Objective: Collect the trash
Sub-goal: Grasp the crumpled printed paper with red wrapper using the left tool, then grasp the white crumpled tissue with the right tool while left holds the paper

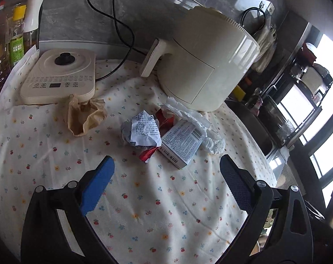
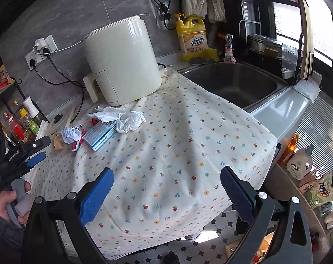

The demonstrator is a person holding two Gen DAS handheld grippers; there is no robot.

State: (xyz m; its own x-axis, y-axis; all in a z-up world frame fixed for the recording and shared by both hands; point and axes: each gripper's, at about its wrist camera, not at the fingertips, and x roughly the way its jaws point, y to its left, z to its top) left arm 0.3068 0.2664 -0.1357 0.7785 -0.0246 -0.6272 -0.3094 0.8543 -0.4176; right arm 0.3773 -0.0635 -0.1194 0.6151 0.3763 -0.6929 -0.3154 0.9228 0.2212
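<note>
The left gripper is being held wide open above the floral tablecloth, with nothing between its blue pads and nothing being touched. The trash is being kept in a cluster just ahead of it: a crumpled printed paper, a red wrapper partly under that paper, a small light-blue box touching both, and a crumpled white tissue lying behind the box, near the cream air fryer. A crumpled brown paper bag is lying apart, beside the induction cooker.

The right gripper is likewise being held fully open and empty, over the cloth's near edge, well apart from the trash.
</note>
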